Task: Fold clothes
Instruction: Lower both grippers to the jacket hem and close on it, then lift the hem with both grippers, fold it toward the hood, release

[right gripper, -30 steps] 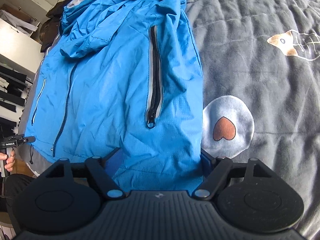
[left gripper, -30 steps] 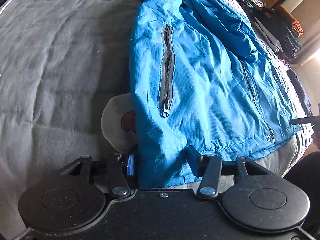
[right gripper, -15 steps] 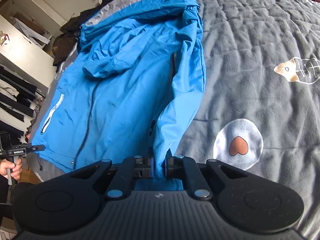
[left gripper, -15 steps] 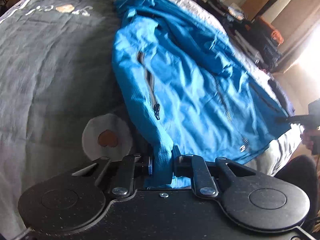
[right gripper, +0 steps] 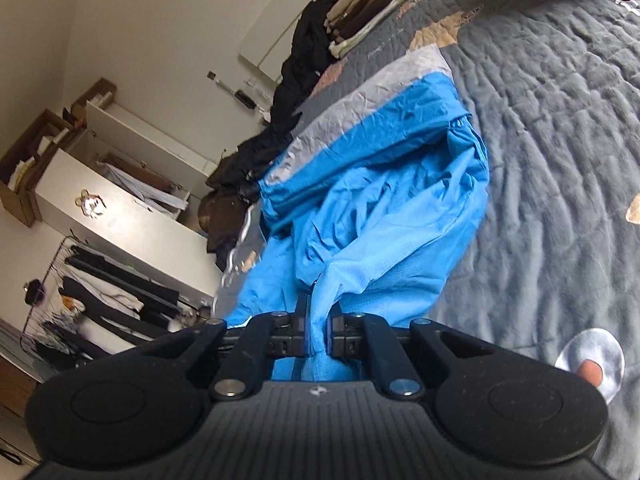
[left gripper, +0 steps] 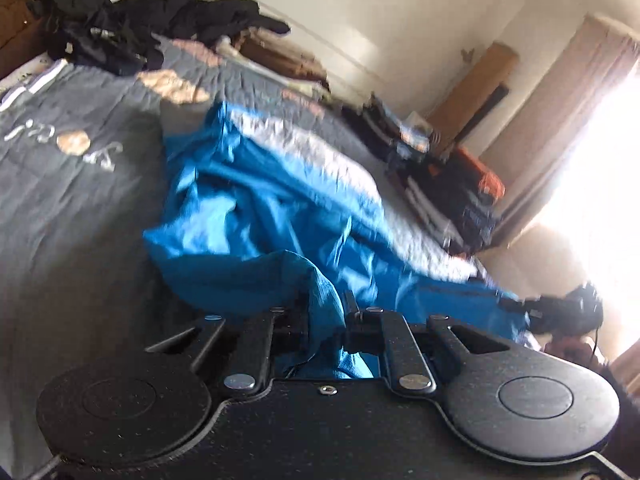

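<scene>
The blue jacket (right gripper: 384, 216) is thin woven cloth, crinkled, with a faint sheen and a matt grey lining band along its far edge. The bedspread (right gripper: 560, 128) is soft, fuzzy grey cloth, quilted in ripples. Both the left gripper (left gripper: 326, 316) and right gripper (right gripper: 318, 330) are matt black speckled plastic with shiny metal screws.

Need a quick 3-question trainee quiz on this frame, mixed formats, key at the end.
1. True or false: the left gripper is shut on the blue nylon jacket.
2. The right gripper pinches: A) grey quilted bedspread; B) the jacket; C) nothing.
3. Fill in: the jacket's far band is coloured ____.

Key: 1 true; 2 B; 3 grey.
</scene>
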{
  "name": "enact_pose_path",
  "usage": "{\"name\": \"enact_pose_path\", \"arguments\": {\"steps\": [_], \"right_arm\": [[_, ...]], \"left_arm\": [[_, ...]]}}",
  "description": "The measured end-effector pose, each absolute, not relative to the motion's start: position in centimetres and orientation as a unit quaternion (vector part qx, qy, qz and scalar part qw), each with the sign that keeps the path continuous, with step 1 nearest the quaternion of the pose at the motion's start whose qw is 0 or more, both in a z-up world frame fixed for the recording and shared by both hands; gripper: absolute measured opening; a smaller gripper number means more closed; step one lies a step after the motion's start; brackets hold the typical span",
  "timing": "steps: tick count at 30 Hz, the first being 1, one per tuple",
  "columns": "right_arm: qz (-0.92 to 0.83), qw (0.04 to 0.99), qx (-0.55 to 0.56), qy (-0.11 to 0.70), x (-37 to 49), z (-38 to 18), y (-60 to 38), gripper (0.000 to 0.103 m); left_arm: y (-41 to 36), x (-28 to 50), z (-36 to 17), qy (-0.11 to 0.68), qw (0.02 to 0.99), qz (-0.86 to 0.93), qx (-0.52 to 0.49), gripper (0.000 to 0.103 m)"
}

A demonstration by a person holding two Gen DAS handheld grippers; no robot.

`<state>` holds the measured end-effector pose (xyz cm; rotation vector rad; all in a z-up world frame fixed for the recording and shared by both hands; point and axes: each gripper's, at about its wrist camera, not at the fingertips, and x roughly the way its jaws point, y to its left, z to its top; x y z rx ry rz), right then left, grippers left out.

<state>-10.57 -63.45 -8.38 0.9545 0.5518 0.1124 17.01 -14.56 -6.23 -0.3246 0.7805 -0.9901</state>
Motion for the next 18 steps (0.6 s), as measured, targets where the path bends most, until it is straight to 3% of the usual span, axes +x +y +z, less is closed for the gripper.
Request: {"name": "enact_pose_path", "arguments": {"steps": [10, 18], "right_arm": [[0.029, 0.845, 0.511, 0.155, -2.5, -5.4, -70.5, 0.007], [-0.009, 0.850, 0.508, 0.140, 10.6, -5.1, -77.7, 0.007]], "left_arm": [[-19.1, 28.7, -2.6, 0.305, 0.833, -0.423, -0.183, 0.013], [-25.0, 40.6, -2.2, 0.280, 0.863, -0.386, -0.168, 0.013]]}}
